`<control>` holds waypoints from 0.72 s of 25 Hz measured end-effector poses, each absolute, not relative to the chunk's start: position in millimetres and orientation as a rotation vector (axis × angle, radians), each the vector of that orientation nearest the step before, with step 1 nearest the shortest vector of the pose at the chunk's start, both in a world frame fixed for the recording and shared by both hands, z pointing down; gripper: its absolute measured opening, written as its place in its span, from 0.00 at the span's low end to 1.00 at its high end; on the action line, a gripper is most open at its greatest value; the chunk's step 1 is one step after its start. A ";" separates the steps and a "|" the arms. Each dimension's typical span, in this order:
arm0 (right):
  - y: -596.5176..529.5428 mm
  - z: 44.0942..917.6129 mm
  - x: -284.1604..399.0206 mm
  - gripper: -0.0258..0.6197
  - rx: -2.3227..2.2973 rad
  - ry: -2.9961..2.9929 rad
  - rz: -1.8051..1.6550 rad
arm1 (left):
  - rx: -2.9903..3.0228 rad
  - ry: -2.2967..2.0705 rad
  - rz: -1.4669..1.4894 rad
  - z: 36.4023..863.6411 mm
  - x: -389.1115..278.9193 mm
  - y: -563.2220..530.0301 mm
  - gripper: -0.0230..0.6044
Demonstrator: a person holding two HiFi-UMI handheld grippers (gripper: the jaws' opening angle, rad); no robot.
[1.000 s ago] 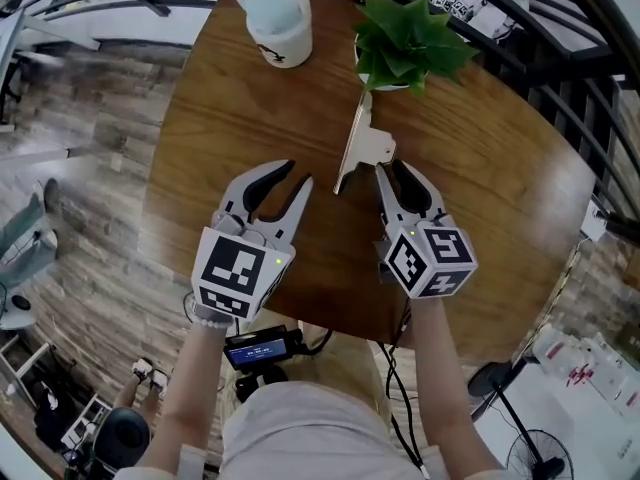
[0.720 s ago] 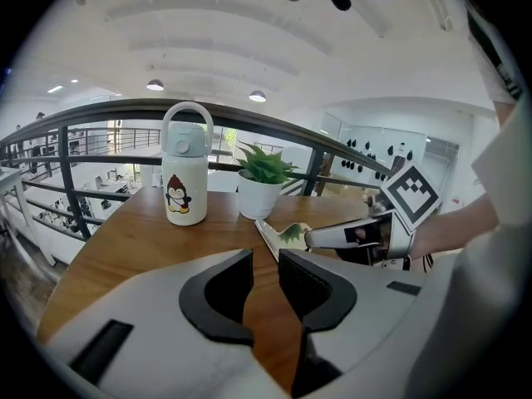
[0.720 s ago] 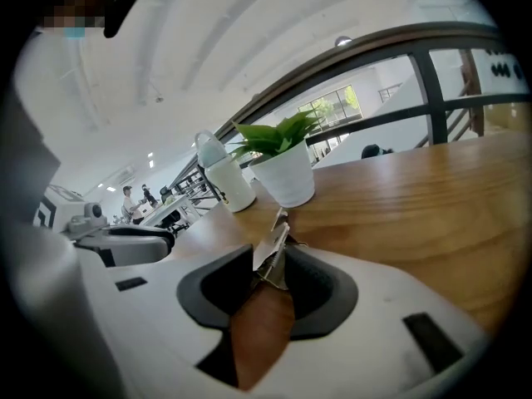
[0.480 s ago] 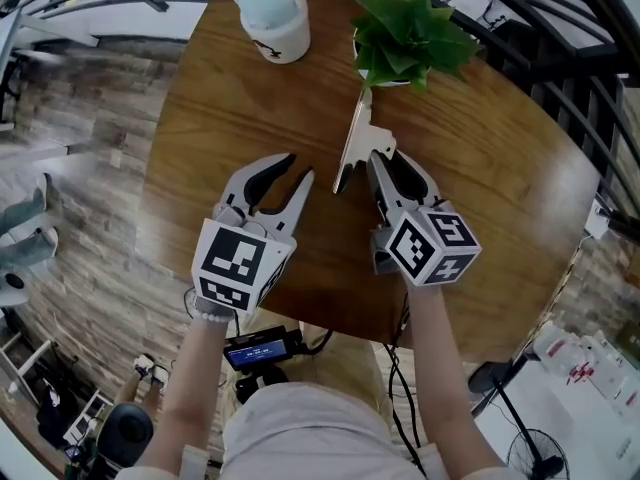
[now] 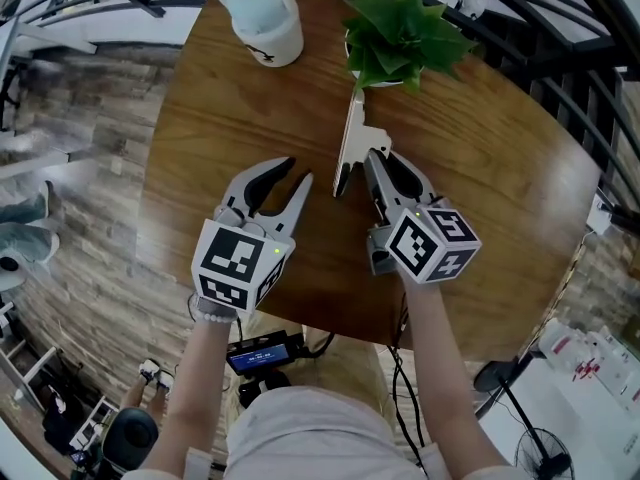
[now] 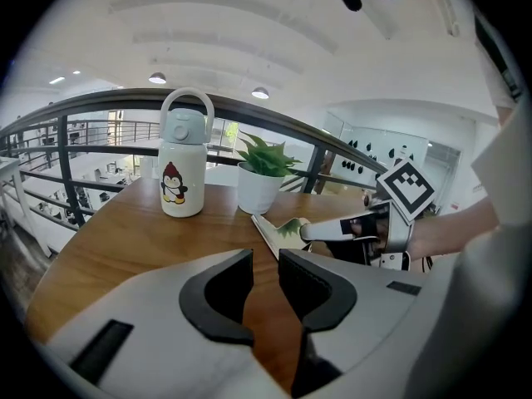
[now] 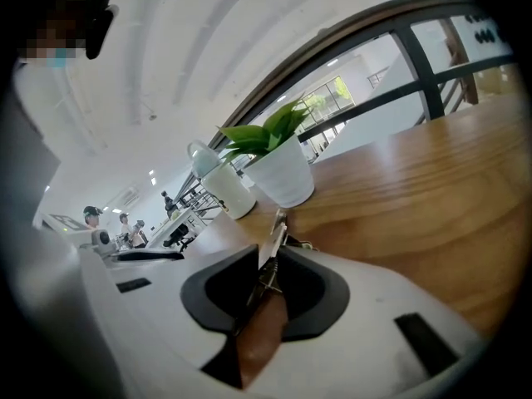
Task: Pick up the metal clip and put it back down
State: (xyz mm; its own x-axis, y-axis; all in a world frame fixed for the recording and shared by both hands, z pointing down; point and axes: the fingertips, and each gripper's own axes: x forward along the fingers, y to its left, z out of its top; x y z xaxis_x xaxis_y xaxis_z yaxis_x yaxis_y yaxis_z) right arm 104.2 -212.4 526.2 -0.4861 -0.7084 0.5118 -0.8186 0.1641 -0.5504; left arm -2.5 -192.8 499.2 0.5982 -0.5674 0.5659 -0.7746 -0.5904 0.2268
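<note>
The metal clip [image 5: 352,138] is a long, flat, pale piece standing on edge on the round wooden table [image 5: 230,108], just below the plant. My right gripper [image 5: 378,158] has its jaws round the clip's near, wider end. In the right gripper view the clip [image 7: 273,235] runs upright between the dark pads, which have just been closing and now press on it. The left gripper view shows the clip [image 6: 278,233] held by the right fingers [image 6: 332,229]. My left gripper [image 5: 298,170] rests to the left, slightly open, with only bare wood between its pads [image 6: 229,293].
A white bottle [image 5: 265,13] with a penguin print stands at the table's far left. A potted green plant [image 5: 400,33] stands right behind the clip. The table's near edge runs under both grippers, and a dark railing curves round the far side.
My right gripper has edged toward the clip and rolled a little, and its jaws have narrowed onto the clip's near end. The left gripper has kept still.
</note>
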 end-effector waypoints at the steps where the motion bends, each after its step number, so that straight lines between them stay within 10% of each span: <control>1: -212.9 525.8 104.5 0.15 1.518 -2.292 1.240 | 2.370 -1.063 0.611 499.8 -1.8 -192.4 0.20; 18: -213.2 516.6 113.7 0.09 1.570 -2.307 1.281 | 2.306 -0.998 0.545 508.3 6.9 -192.9 0.20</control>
State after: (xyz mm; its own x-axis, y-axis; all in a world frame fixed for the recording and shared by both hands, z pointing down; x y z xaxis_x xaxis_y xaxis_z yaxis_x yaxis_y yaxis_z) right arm 113.7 -213.2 516.6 -0.4752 -0.7377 0.4796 -0.7969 0.1298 -0.5899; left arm 6.9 -192.9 508.3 0.6399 -0.5265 0.5598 -0.7554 -0.5645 0.3326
